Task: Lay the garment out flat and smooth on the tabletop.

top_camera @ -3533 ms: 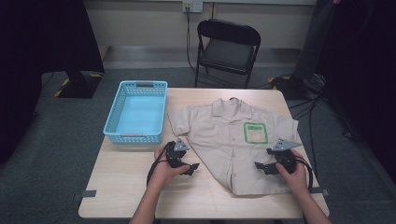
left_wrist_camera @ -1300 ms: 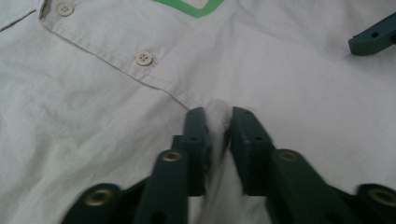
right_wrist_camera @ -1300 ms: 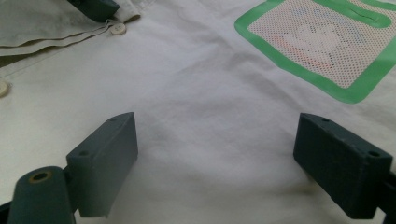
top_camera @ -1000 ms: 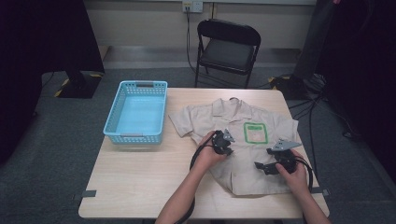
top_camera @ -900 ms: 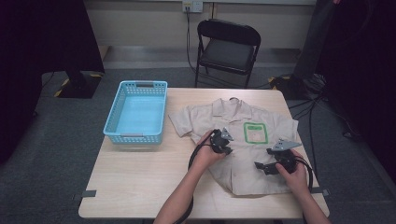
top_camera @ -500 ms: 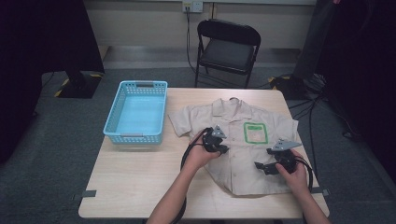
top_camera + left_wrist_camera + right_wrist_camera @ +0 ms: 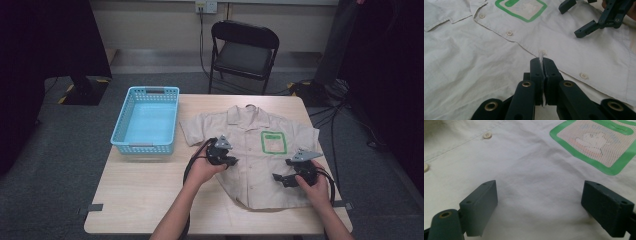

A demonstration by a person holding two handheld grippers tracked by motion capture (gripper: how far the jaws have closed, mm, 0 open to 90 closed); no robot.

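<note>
One shirt lies flat, collar toward the chair, long axis running away from the person. The left gripper pinches a fold of its fabric; the right gripper gapes wide above it.

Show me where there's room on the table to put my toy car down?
Bare table lies in front of the blue basket, left of the left gripper. The basket's inside is bare too. The right side is crowded: the shirt covers it, with the right gripper over it.
</note>
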